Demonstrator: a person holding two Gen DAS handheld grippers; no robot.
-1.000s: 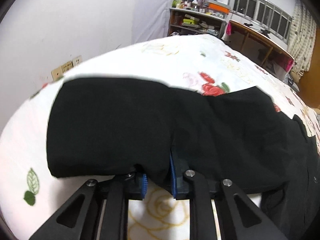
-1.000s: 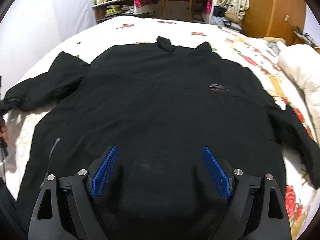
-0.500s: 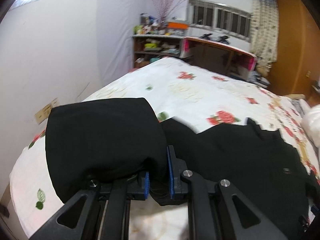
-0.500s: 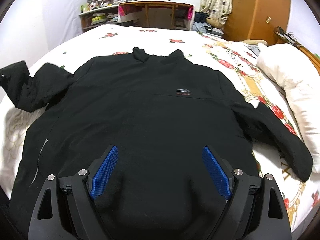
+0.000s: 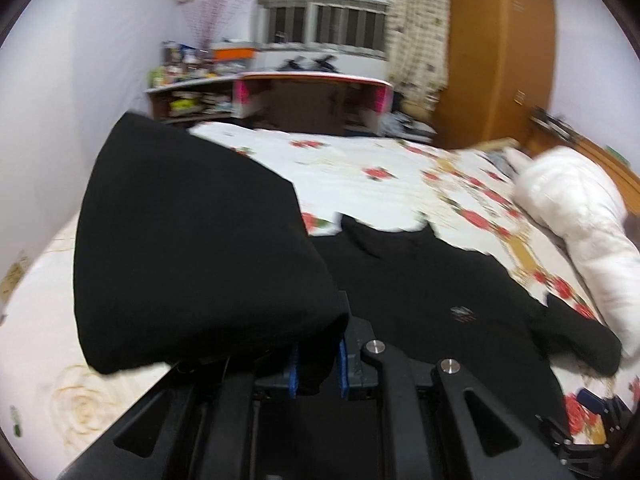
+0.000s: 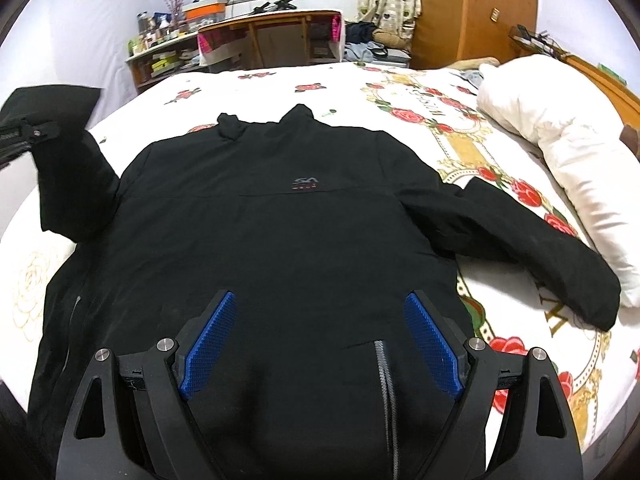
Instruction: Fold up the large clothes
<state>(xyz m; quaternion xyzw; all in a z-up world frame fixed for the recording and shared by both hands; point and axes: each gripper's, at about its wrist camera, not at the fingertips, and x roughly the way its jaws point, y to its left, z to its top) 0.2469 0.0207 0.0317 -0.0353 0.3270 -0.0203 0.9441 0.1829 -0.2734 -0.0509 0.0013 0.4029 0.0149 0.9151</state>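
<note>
The left gripper (image 5: 316, 372) is clenched on the cuff end of the black fabric sleeve (image 5: 192, 248) of the large black zip-front jacket (image 6: 288, 240). A second ago that sleeve lay low, spread on the rose-printed white bedsheet (image 6: 340, 84); now it hangs lifted clear of the sheet, and the view past it has swung toward the jacket's chest logo (image 5: 461, 313). I judge the sleeve fold is under way, the sleeve due to be carried in over the jacket's body.

The right gripper (image 6: 322, 344) hovers with its jaws spread wide and empty above the jacket's hem, as before. The jacket lies flat, front up, in the middle of the sheet, its other sleeve (image 6: 528, 244) stretched toward the white pillow (image 6: 560, 168) beyond it.
</note>
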